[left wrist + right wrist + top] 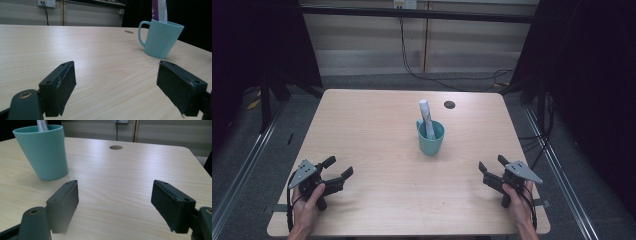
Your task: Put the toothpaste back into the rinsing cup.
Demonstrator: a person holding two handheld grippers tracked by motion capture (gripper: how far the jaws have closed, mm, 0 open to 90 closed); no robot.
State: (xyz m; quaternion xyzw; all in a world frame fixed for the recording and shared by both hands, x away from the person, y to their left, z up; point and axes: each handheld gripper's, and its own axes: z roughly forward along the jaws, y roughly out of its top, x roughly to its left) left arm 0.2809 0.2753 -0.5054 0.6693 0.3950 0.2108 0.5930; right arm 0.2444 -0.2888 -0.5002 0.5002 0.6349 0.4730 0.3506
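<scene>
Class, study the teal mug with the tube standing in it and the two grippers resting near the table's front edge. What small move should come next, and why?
Probably the right gripper should ease forward toward the teal mug. Both it and the left gripper stand open with nothing between the jaws, well short of the mug. The tube leans out above the rim, so it looks free to grasp.

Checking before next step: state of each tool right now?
Left tool: open, holding nothing, low over the table.
Right tool: open, holding nothing, apart from the cup.
</scene>
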